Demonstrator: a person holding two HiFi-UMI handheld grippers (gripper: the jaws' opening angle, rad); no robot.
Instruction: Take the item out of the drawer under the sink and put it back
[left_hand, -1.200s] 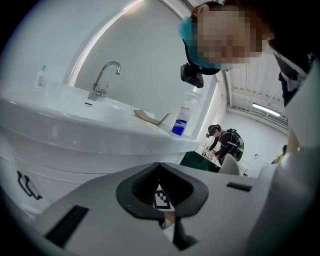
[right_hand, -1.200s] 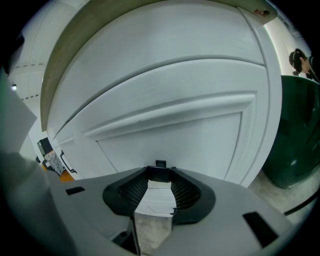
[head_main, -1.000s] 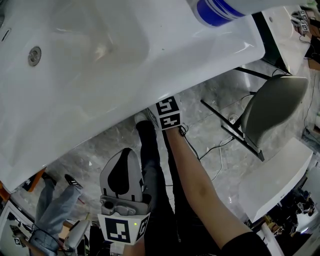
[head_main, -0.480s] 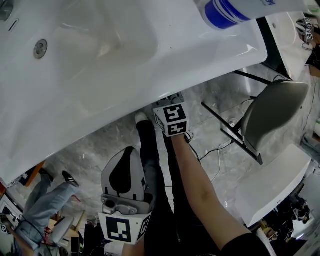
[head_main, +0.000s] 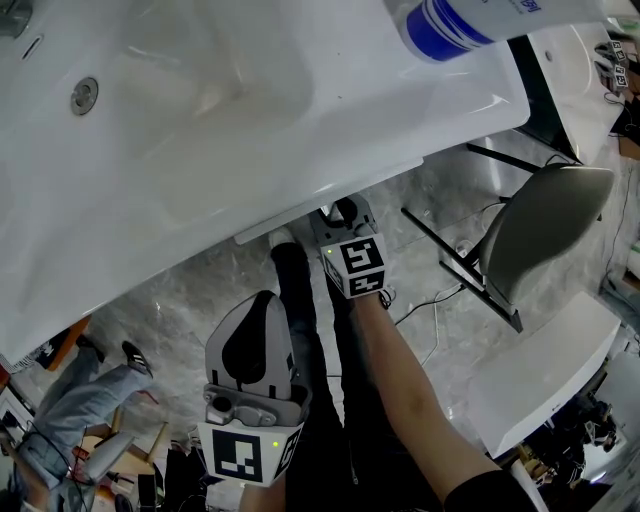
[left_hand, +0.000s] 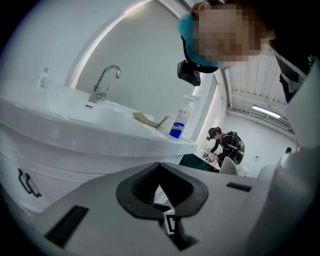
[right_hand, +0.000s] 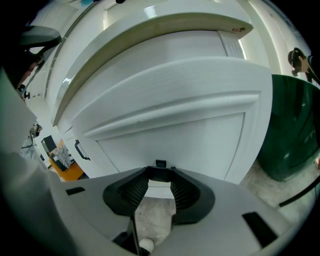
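- The right gripper (head_main: 345, 212) reaches under the sink (head_main: 250, 130), fingers (right_hand: 134, 192) apart, at the drawer (right_hand: 170, 135).
- The drawer's black handle (right_hand: 160, 163) sits at their tips; the item is hidden.
- The left gripper (head_main: 256, 302) hangs low, fingers together, empty.

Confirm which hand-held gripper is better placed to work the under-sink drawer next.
Right, likely. The right hand-held gripper sits at the drawer front, jaws apart, facing it. The left hand-held gripper is held back from it, jaws together.

Head view looks steeply down on the sink (head_main: 300, 170); both gripper views face it from lower down
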